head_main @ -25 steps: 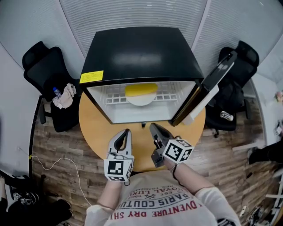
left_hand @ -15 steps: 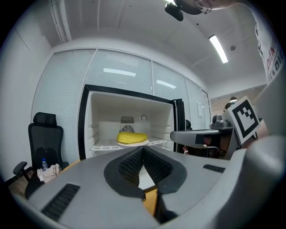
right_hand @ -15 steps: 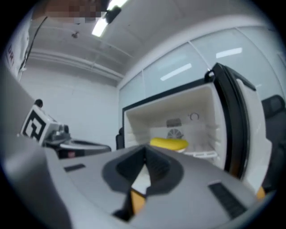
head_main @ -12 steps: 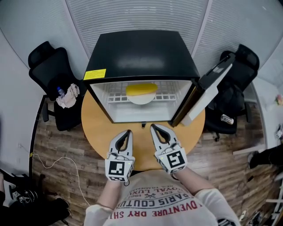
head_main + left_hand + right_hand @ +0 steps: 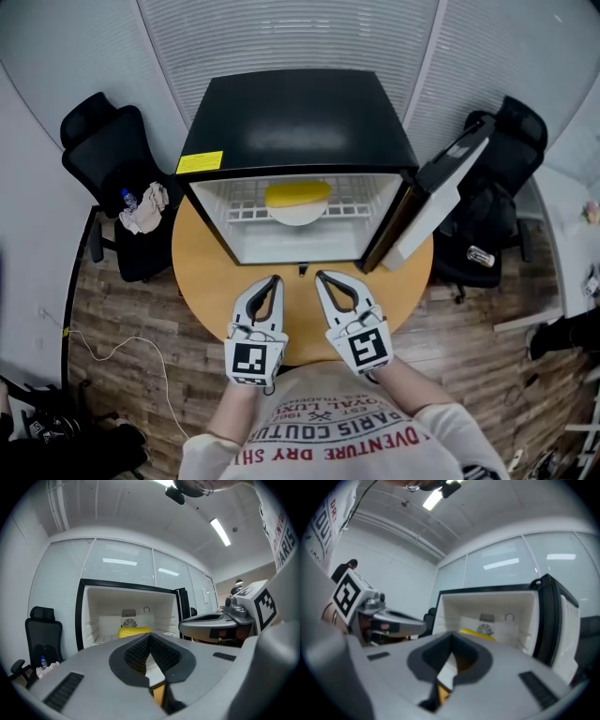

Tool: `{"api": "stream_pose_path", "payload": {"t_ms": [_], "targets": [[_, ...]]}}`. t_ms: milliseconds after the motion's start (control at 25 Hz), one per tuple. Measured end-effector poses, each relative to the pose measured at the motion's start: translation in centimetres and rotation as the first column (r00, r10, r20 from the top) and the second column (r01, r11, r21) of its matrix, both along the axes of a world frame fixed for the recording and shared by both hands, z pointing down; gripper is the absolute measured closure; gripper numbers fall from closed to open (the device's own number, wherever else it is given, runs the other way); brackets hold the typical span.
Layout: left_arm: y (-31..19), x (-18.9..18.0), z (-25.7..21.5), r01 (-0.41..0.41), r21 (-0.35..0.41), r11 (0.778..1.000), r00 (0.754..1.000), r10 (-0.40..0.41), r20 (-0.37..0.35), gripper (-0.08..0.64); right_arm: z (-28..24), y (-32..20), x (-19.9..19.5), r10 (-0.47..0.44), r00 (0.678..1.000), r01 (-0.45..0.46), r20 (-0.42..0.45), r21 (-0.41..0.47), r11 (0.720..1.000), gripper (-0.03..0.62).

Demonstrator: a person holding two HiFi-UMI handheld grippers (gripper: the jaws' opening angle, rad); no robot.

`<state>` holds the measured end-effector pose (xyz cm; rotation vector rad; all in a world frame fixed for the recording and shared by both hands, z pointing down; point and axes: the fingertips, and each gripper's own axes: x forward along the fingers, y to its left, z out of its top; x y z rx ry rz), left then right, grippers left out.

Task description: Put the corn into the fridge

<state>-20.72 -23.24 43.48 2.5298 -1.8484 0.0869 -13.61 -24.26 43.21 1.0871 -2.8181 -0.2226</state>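
A yellow corn (image 5: 298,193) lies on a white plate (image 5: 298,215) on the wire shelf inside the open black mini fridge (image 5: 300,122). The corn also shows deep in the fridge in the left gripper view (image 5: 133,632) and in the right gripper view (image 5: 478,634). My left gripper (image 5: 274,279) and right gripper (image 5: 321,277) hover side by side over the round wooden table (image 5: 202,272), just in front of the fridge opening. Both are shut with nothing in them, tips pointing at the fridge. Their closed jaws fill the lower half of each gripper view (image 5: 150,637) (image 5: 451,648).
The fridge door (image 5: 441,202) stands swung open to the right. Black office chairs stand at the left (image 5: 112,150) and right (image 5: 497,197) of the table. A cloth and a small bottle (image 5: 141,204) rest on the left chair. A wood-plank floor surrounds the table.
My right gripper has swung left and straightened, so its marker cube now faces up and it lies parallel to the left gripper. The left gripper has barely moved.
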Motion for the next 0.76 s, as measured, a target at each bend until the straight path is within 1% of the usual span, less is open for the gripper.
{"api": "stream_pose_path", "payload": {"t_ms": [160,400,560,760], "targets": [[-0.3,0.1,-0.2,-0.003,0.0,1.0,1.0,0.003,0.0,0.528,0.0,-0.3,0.1,0.013,1.0,-0.013,-0.002,-0.005,1.0,0.563],[-0.9,0.1,-0.7,-0.013,0.014,1.0,0.999,0.012,0.037,0.528,-0.8,-1.3,0.3,0.033,0.999,-0.032,-0.021,0.025,0.999,0.563],[-1.3,-0.2,-0.7,0.001,-0.003,1.0,1.0,-0.001,0.016,0.528,-0.8,-1.9,0.3,0.045,0.999,-0.045,-0.011,0.021,0.999,0.563],[-2.0,-0.8,-0.6,0.005,0.003,1.0,0.999,-0.005,0.035,0.528,-0.4,-2.4,-0.1,0.046,0.999,-0.046,-0.026,0.015,0.999,0.563]]}}
